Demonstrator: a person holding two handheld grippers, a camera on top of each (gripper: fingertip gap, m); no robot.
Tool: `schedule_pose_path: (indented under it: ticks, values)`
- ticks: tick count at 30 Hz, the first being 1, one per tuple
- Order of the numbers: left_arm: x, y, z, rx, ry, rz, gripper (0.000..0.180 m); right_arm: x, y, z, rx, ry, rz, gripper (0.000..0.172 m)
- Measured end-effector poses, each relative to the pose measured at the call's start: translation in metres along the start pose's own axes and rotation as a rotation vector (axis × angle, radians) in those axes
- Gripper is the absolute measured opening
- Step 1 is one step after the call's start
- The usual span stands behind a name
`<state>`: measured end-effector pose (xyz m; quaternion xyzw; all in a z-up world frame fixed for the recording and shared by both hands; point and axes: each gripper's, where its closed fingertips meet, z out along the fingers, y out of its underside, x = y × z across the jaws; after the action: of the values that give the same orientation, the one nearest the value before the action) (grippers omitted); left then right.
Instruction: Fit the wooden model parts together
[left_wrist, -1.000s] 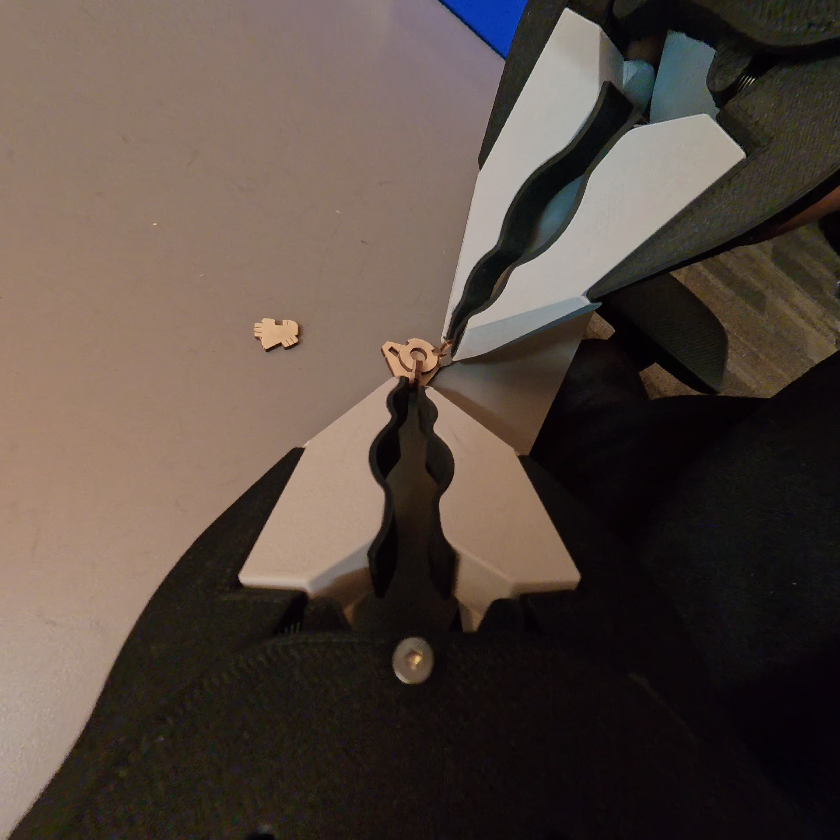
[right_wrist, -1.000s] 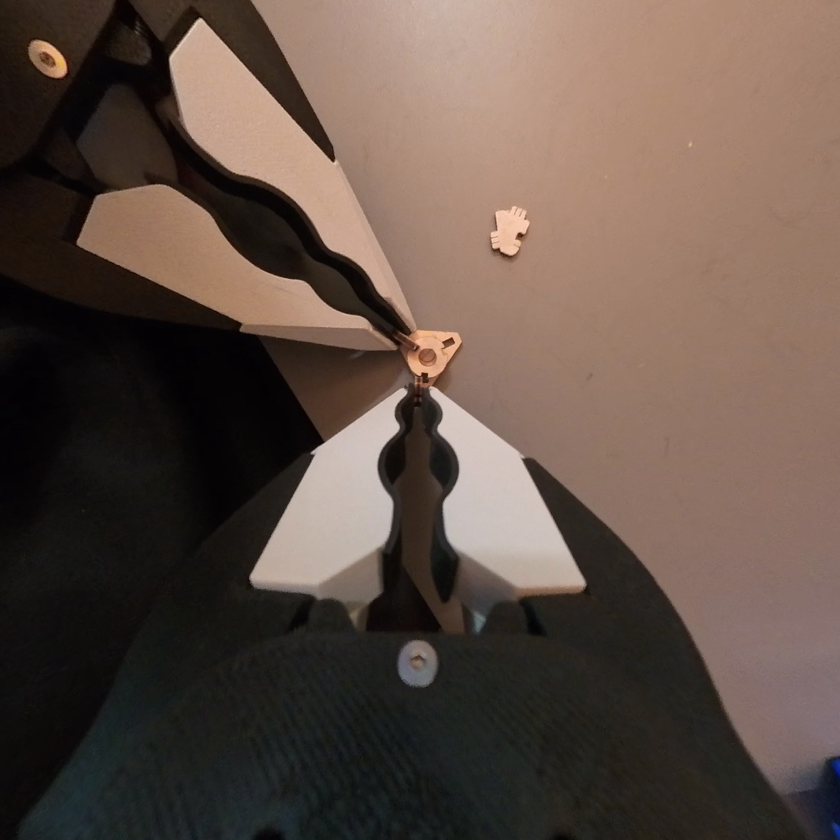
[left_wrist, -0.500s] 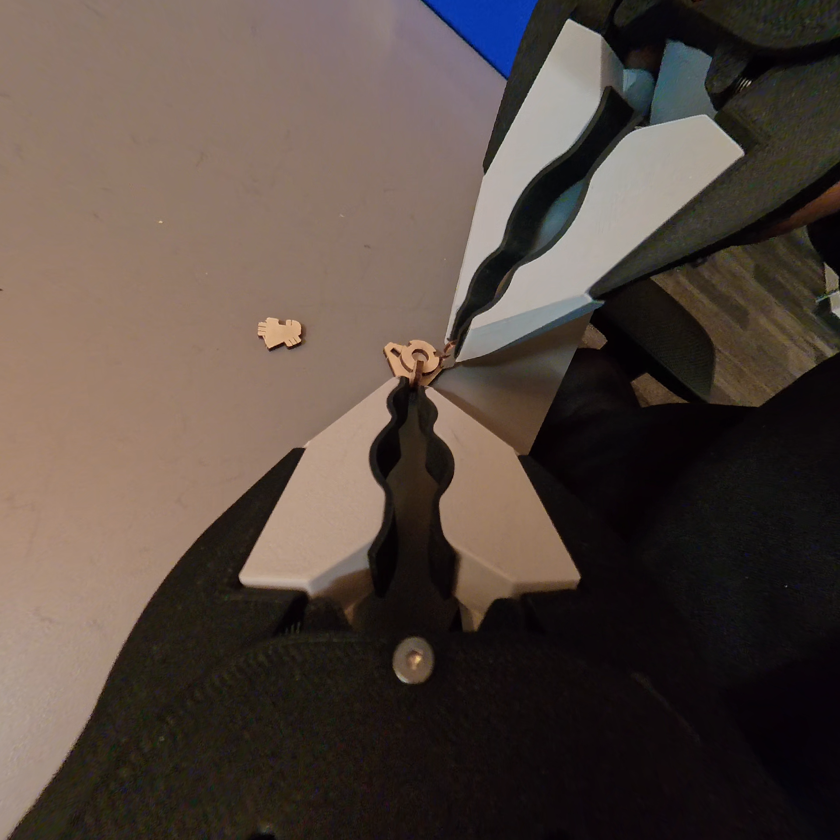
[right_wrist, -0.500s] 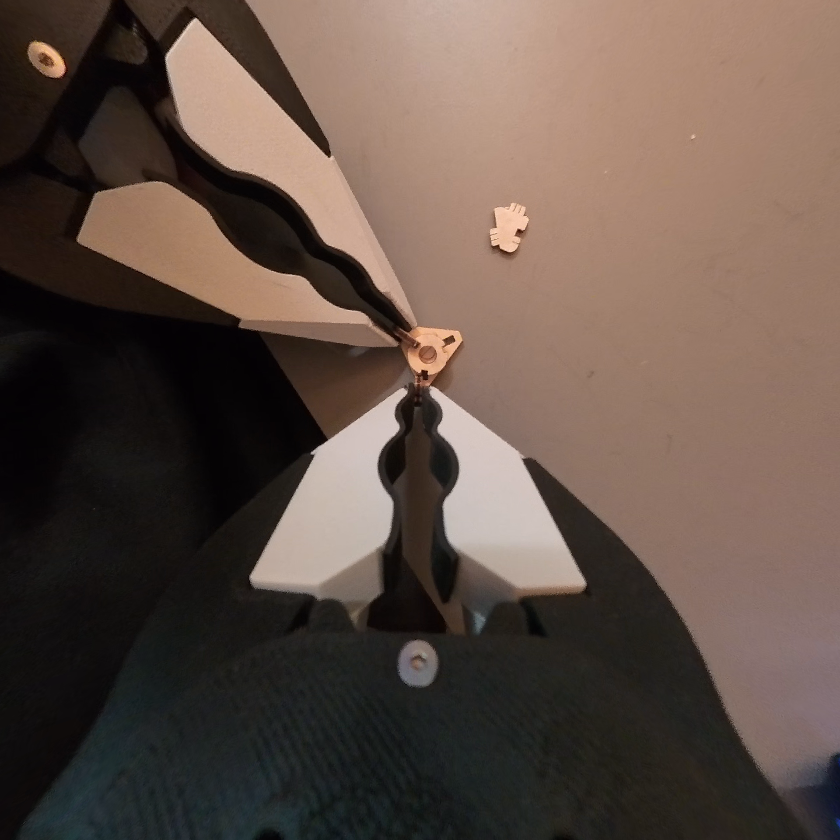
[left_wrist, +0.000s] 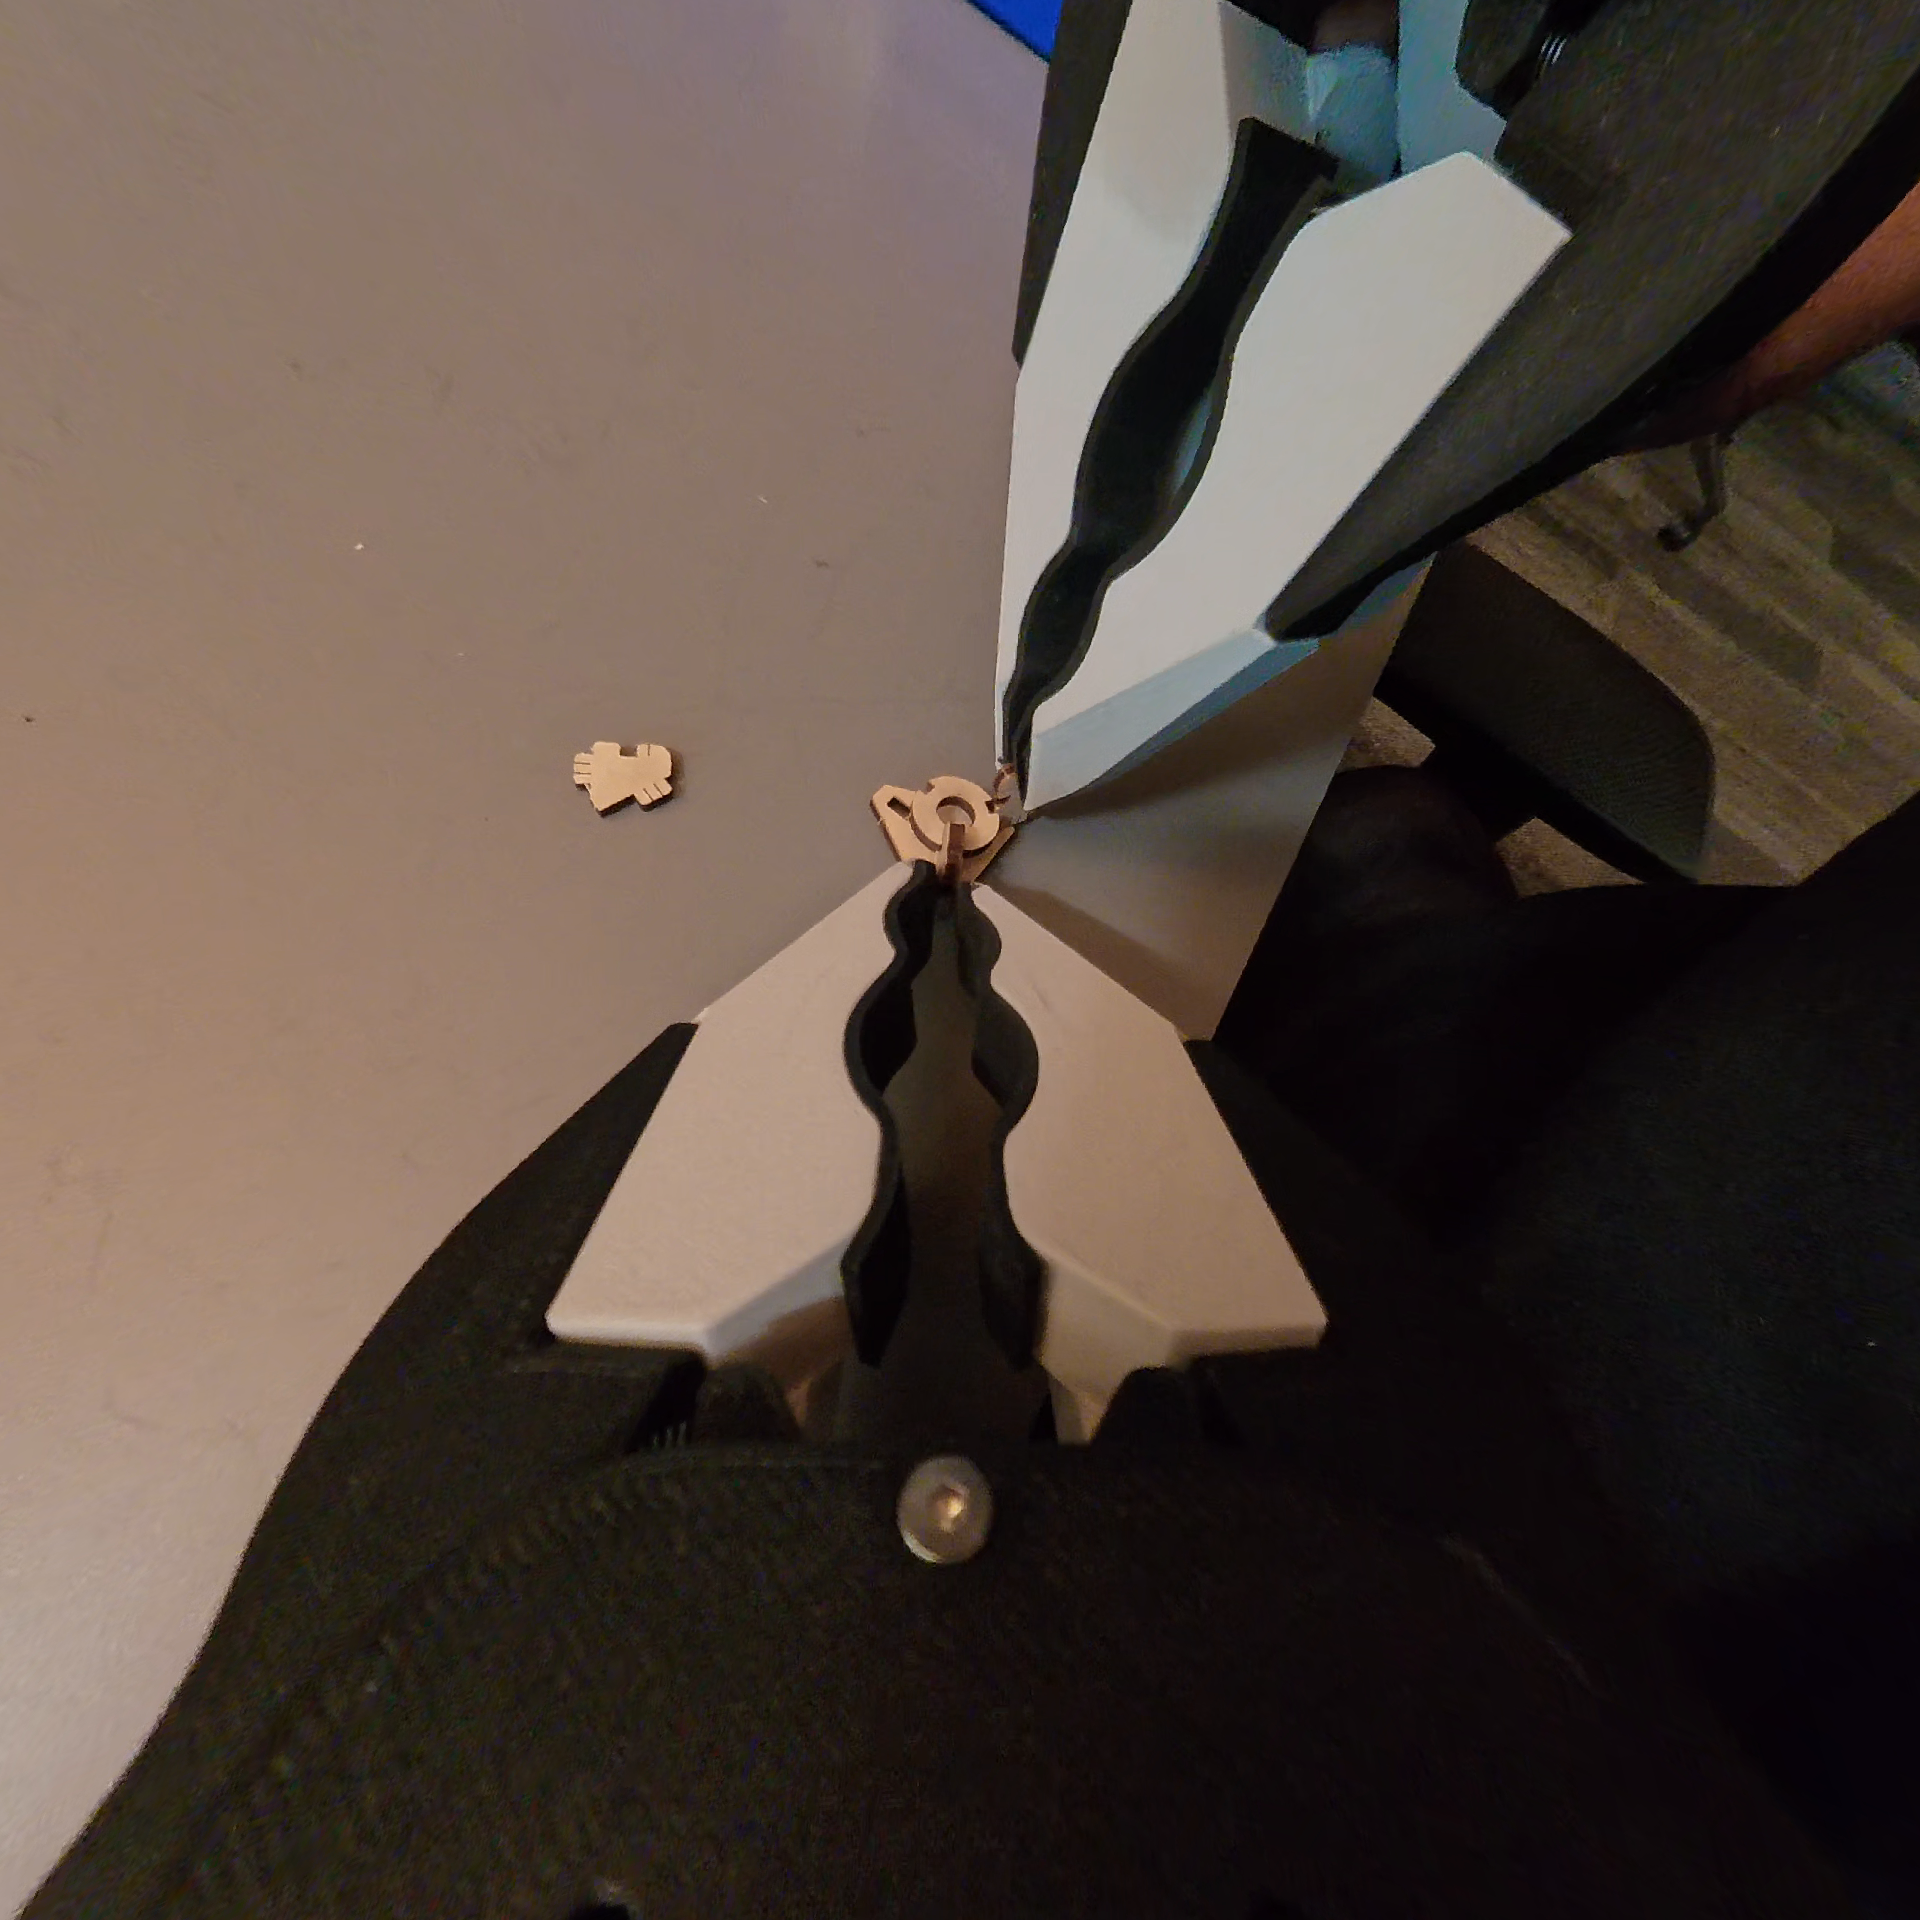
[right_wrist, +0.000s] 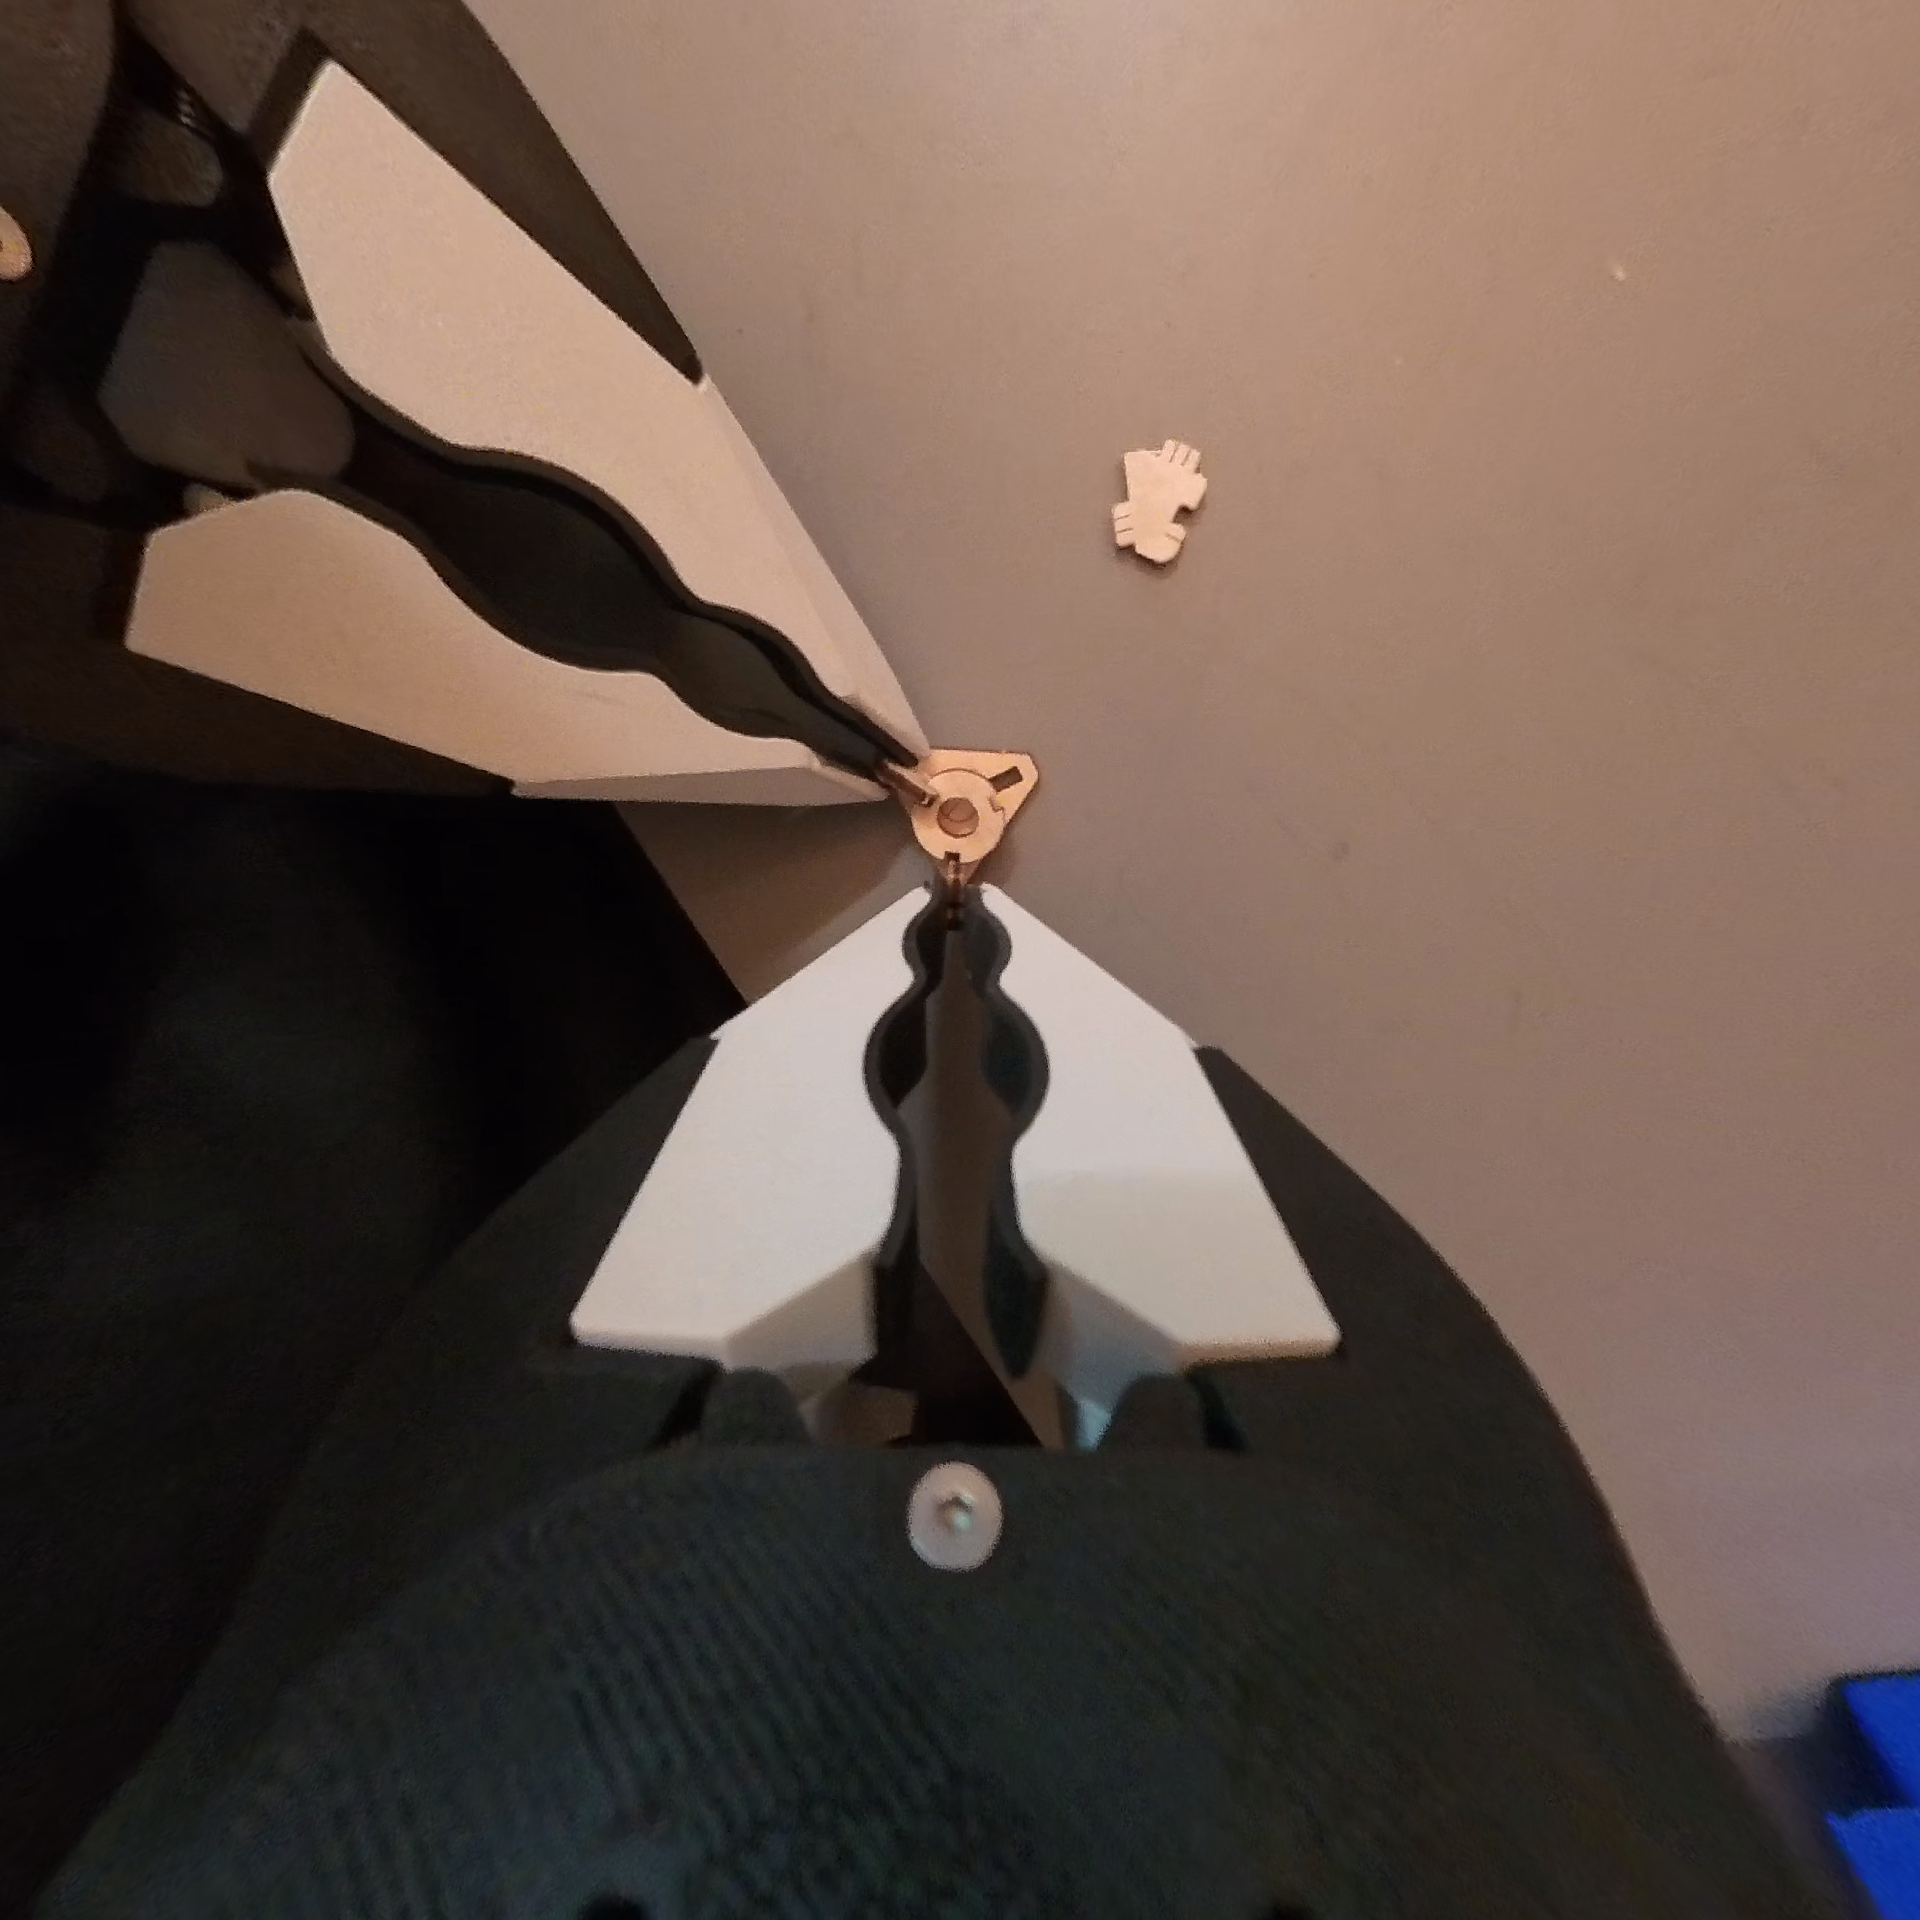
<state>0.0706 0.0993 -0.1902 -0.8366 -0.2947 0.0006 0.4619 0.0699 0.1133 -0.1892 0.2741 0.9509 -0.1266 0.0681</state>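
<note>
Pinched from two sides above the edge of a grey bench (left_wrist: 416, 416): a small triangular wooden assembly (left_wrist: 940, 821), laser-cut, with a ring-shaped disc on its face and a round hole through the middle. Left hand-held gripper (left_wrist: 943, 871) closed narrow, fingertips pressed on a thin tab jutting from one corner of the wooden assembly; right hand-held gripper (right_wrist: 954, 888) likewise closed to a sliver on a second tab at another corner. From the right wrist view, the same pairing confirmed, with the left hand-held gripper entering from the upper left and biting its own tab. Third corner free, slot in view, pointing away toward open bench. Grips taken only at the very tips and only on the protruding tabs, seemingly to leave the flat face and central hole uncovered and to stop so slight a part from twisting, one hold alone probably too little for that. Approach at an angle to one another, apparently to keep the two broad white finger bodies from colliding. Impossible to tell whether hanging just clear of the bench or brushing it. Nearby but apart, flat on the bench: a loose wooden piece (left_wrist: 623, 777) with notched ends, untouched by either hand-held gripper. Beyond the bench edge, an office chair (left_wrist: 1558, 748) and a wood-look floor (left_wrist: 1714, 582); at the far corner, a blue object (right_wrist: 1870, 1704), only partly in frame
</note>
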Motion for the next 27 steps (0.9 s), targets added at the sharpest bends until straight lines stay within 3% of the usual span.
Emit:
schedule_pose_path:
  ticks: [7,13,16,20,27]
  values:
    - [0.002,-0.001,-0.001,0.006,0.028,-0.018,0.005,0.000,0.000,0.000,-0.020,0.007,-0.012,0.000]
    - [0.004,-0.011,-0.003,0.039,0.072,-0.040,0.035,0.000,0.001,0.000,-0.009,0.006,-0.018,0.000]
    - [0.007,-0.011,0.002,0.009,0.074,-0.027,0.041,-0.001,0.001,0.000,-0.005,0.006,-0.025,0.000]
    - [0.010,-0.011,0.009,-0.025,0.083,-0.019,0.039,-0.001,0.002,0.000,0.002,0.004,-0.030,0.000]
    - [0.007,-0.010,0.012,-0.047,0.054,-0.022,0.020,-0.001,0.002,0.000,0.012,0.003,-0.034,0.000]
